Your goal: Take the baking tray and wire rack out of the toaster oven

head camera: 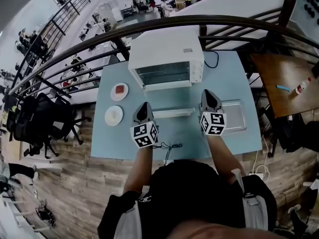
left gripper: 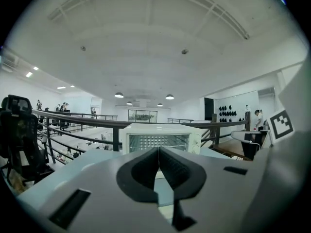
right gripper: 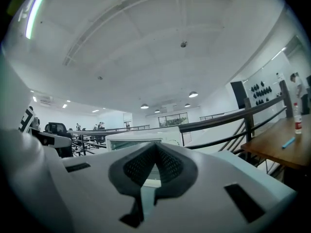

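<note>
The white toaster oven [head camera: 166, 63] stands at the back of the light blue table [head camera: 229, 143] with its door [head camera: 167, 86] folded down. A silver baking tray [head camera: 234, 115] lies on the table to the right. A pale narrow rack-like piece [head camera: 172, 113] lies in front of the door, between my grippers. My left gripper [head camera: 145, 106] and right gripper [head camera: 207, 93] are raised over the table, both shut and holding nothing. In the left gripper view the shut gripper [left gripper: 158, 153] points at the oven [left gripper: 160, 139]. The right gripper [right gripper: 155, 148] also faces the oven [right gripper: 136, 141].
Two small plates sit at the table's left, one with a red piece [head camera: 119, 91] and one plain [head camera: 113, 115]. A thin black cable [head camera: 172, 146] lies at the near edge. A dark railing [head camera: 149, 26] runs behind the table. At right stands a wooden table [head camera: 284, 83].
</note>
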{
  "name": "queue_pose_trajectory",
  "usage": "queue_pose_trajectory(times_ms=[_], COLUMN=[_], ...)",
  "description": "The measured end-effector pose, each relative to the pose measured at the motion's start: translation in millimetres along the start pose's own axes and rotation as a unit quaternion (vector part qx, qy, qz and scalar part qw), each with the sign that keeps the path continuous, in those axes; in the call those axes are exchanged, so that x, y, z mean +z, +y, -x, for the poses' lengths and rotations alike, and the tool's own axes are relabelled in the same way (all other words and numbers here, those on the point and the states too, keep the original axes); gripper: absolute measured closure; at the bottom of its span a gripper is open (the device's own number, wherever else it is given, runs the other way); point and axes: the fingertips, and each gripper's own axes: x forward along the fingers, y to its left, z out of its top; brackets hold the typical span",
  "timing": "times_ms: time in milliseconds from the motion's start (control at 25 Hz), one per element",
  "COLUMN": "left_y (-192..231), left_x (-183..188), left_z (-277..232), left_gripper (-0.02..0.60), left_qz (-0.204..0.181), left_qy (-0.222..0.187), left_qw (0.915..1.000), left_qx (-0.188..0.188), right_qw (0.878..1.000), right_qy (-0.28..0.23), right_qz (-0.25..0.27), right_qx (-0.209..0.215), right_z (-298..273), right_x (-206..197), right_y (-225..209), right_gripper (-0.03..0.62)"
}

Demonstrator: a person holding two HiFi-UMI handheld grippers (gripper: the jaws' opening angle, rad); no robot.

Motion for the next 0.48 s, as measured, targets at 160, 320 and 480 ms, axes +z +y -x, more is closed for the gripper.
queue_pose_trajectory(times_ms=[160, 320, 480], left_y=[20, 35, 52], left_x=[17, 20, 20], left_z=[4, 2, -3], left_gripper=[0.565, 0.565, 0.565], left_qz=[-0.032, -0.059, -0.053], left_qy=[-0.020, -0.023, -0.026], left_qw=[0.9993, 0.9980, 0.9982], left_qx=[0.004, -0.002, -0.010], right_qw=[1.000, 1.000, 1.000], right_qy=[-0.006, -0.007, 0.001], right_qz=[-0.003, -0.002, -0.017], right_qx=[0.022, 0.029, 0.024], right_z=[-19, -37, -50], right_x=[5, 4, -3], right_y=[33, 57, 70], right_gripper=[0.605, 0.605, 0.605])
